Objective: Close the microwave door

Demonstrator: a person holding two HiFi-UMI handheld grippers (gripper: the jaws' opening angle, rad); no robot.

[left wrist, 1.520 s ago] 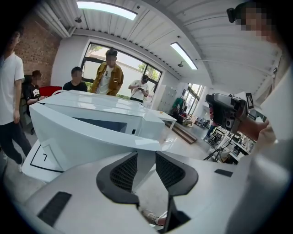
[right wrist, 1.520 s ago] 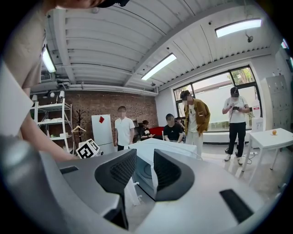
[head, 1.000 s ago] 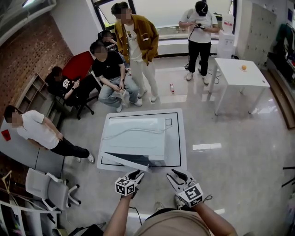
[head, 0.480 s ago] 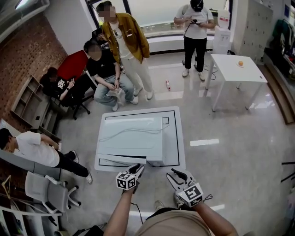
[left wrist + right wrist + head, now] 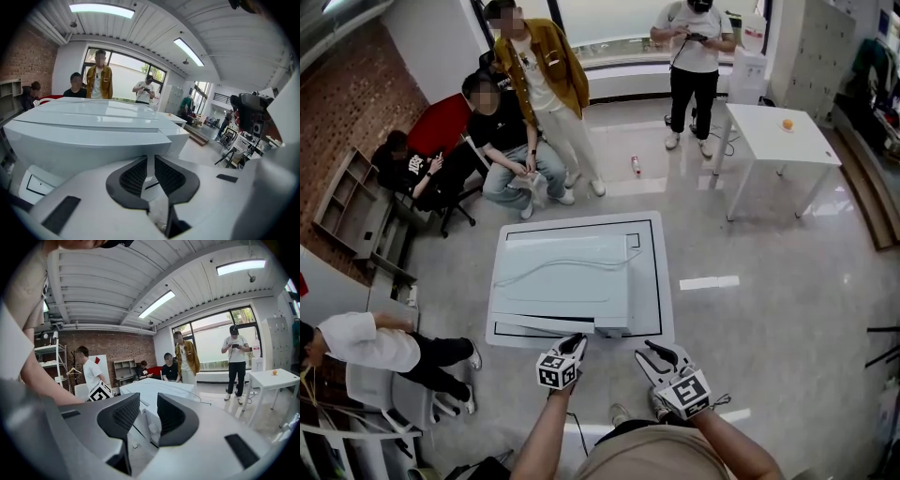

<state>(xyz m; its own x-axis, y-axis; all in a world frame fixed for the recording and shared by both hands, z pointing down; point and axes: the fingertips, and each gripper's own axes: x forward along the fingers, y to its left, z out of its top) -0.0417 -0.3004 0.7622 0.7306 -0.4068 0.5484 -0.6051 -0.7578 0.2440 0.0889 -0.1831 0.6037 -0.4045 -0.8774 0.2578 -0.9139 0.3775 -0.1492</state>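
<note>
Low white table (image 5: 650,281) w/ microwave (image 5: 562,272); left gripper (image 5: 574,344) jaws just narrowed, empty; right gripper (image 5: 659,352) agape.

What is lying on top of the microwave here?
A thin white cable lies in a loose curve across the microwave's flat white top; nothing else shows there. Where the cable ends cannot be made out, and the oven's inside is hidden from above.

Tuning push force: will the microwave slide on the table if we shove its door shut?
Probably not: the microwave is a big boxy unit, likely heavy, sitting flat on the table. The door looks rigid and nearly shut, so a light push should do. The table looks smooth, so some slip is possible.
</note>
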